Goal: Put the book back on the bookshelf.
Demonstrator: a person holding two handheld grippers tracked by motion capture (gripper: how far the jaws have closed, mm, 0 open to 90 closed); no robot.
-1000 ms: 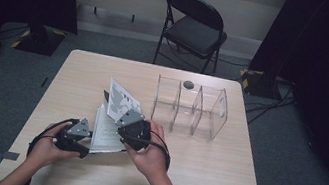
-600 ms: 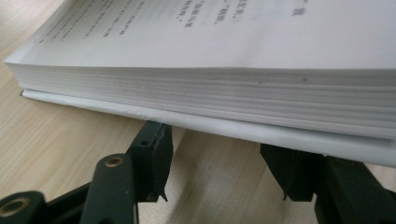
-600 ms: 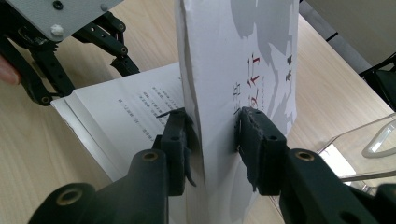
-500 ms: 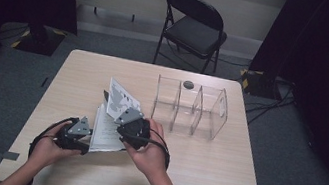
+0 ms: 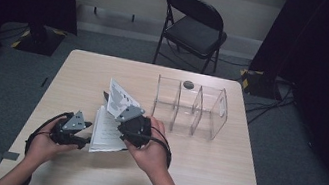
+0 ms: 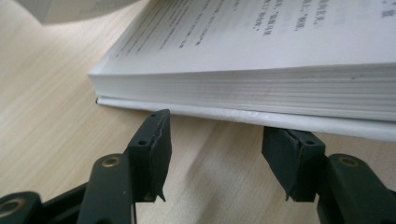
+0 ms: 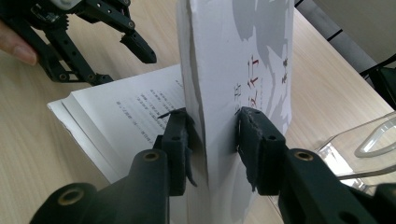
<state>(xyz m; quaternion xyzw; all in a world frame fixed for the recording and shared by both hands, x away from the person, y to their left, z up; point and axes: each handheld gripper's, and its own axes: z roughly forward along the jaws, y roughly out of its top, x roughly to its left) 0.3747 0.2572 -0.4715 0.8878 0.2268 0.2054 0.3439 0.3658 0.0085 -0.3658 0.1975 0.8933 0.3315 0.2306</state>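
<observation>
A white paperback book (image 5: pixel 104 135) lies open on the wooden table (image 5: pixel 203 180). Its front cover and first pages (image 5: pixel 118 99) stand lifted, and my right gripper (image 5: pixel 120 115) is shut on them; in the right gripper view the pads (image 7: pixel 175 135) pinch this upright sheaf (image 7: pixel 252 56) from both sides. My left gripper (image 5: pixel 86 139) sits low at the book's left edge. Its jaws have just been opening a little, and in the left gripper view the gripper (image 6: pixel 212 144) stands open just short of the page block (image 6: pixel 261 88), with bare table between the fingers.
A clear acrylic divider rack (image 5: pixel 190 108) stands to the right of the book, with a small dark round object (image 5: pixel 188 84) behind it. A black folding chair (image 5: pixel 194 26) is beyond the table's far edge. Black cables trail from both grippers.
The left gripper has shifted slightly towards the book's edge. The right gripper and the lifted cover have stayed where they were.
</observation>
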